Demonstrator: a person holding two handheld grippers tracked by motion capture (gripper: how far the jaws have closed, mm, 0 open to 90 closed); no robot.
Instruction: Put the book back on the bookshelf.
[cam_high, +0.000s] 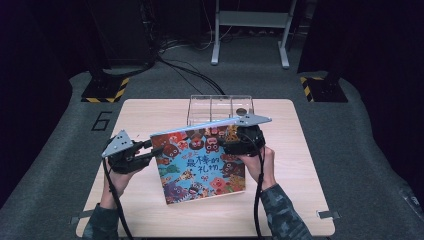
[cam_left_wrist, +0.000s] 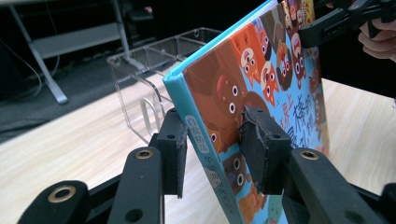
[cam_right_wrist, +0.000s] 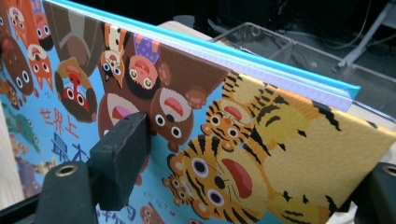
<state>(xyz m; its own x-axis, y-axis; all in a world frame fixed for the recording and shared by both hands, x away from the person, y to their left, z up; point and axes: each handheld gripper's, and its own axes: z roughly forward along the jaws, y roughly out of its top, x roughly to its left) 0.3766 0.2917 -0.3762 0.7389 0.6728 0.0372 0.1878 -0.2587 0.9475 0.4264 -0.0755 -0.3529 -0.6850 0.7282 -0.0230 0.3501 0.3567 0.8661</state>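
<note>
The left gripper is clamped on the spine edge of the picture book, one pad per cover — a grip seen close in the left gripper view. The book is held tilted, far edge raised, near edge apparently on the wooden table, just in front of the clear acrylic organizer. The right gripper is pinched on the book's upper right corner area, a pad pressed on the cover. Judged step: lifting/standing the book, prob. toward the organizer. Both hands should be raised evenly w/ no twist — pressure kept firm so the glossy cover isn't let slip.
</note>
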